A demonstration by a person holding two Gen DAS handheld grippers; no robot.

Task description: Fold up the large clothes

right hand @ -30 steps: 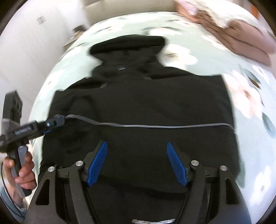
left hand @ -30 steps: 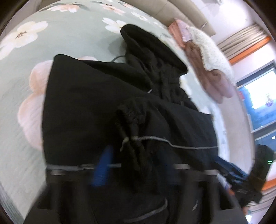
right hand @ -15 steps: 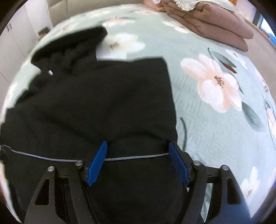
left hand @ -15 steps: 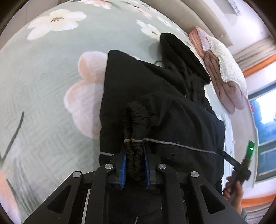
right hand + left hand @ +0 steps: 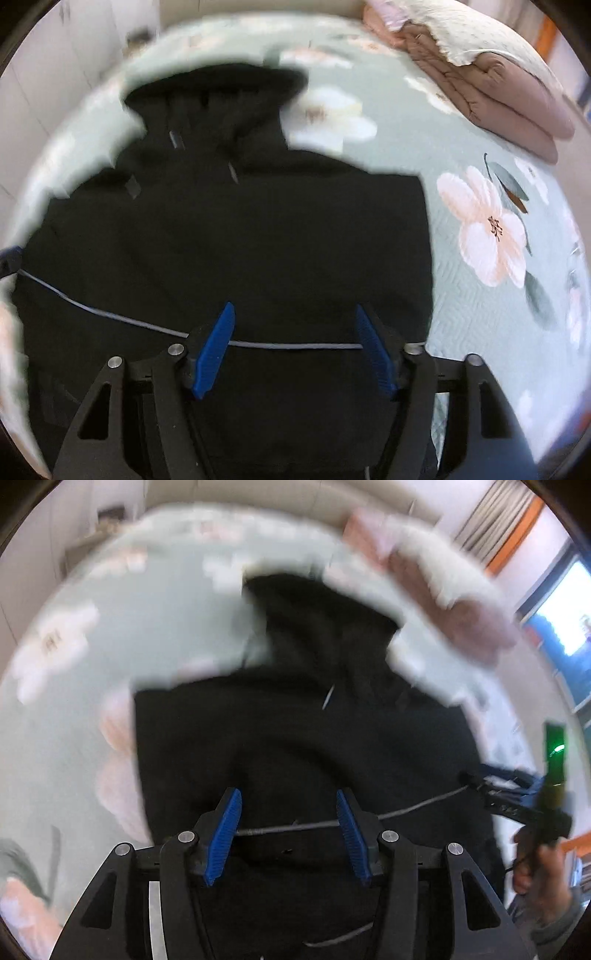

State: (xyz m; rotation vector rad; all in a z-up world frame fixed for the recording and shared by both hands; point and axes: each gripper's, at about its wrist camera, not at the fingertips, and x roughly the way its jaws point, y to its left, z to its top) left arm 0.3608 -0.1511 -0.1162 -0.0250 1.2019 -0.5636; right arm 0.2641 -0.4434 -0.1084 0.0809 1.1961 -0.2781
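A black hooded jacket [image 5: 295, 731] lies flat on the bed with its hood [image 5: 314, 602] at the far end and a thin grey reflective stripe [image 5: 413, 806] across its lower part. It also fills the right wrist view [image 5: 240, 240]. My left gripper [image 5: 288, 812] is open and empty above the jacket's lower part, near the stripe. My right gripper [image 5: 293, 328] is open and empty above the stripe [image 5: 295, 346] at the jacket's lower right. The other handheld gripper [image 5: 524, 805] shows at the right of the left wrist view, at the stripe's end. The left wrist view is motion-blurred.
The bed has a pale green quilt [image 5: 480, 295] with large pink flowers. Folded pink and white bedding [image 5: 480, 74] is stacked at the far right. A white wall [image 5: 55, 74] stands to the left and a bright window [image 5: 569, 620] to the right.
My left gripper has let go of the bunched sleeve cuff and opened, and it swung toward the jacket's middle. My right gripper stayed open and shifted slightly over the stripe.
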